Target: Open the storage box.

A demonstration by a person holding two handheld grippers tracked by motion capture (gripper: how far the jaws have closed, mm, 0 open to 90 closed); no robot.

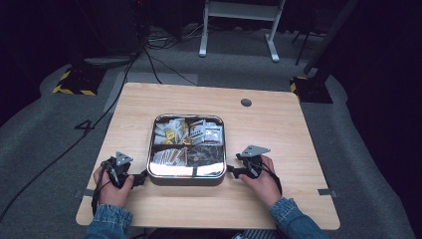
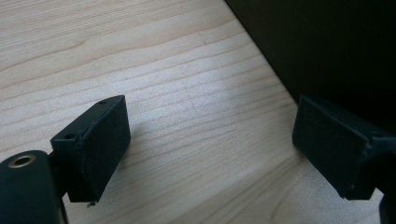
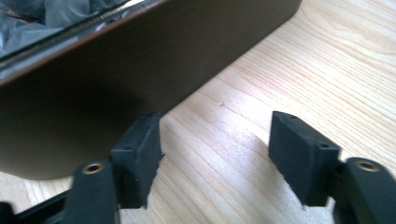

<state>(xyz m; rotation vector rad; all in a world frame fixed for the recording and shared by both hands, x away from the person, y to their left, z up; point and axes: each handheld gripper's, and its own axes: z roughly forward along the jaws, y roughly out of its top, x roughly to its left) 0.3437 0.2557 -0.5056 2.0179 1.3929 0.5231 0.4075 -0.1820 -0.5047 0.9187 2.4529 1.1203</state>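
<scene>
We find the square dark-sided box (image 1: 186, 179) at the centre of the wooden table (image 1: 278, 144), its compartments full of wrapped packets (image 1: 205, 133). The left gripper (image 1: 141, 179) sits at its near left corner, jaws spread wide over bare wood, grasping nothing. The right gripper (image 1: 233, 170) sits at the near right corner, jaws parted, empty.
</scene>
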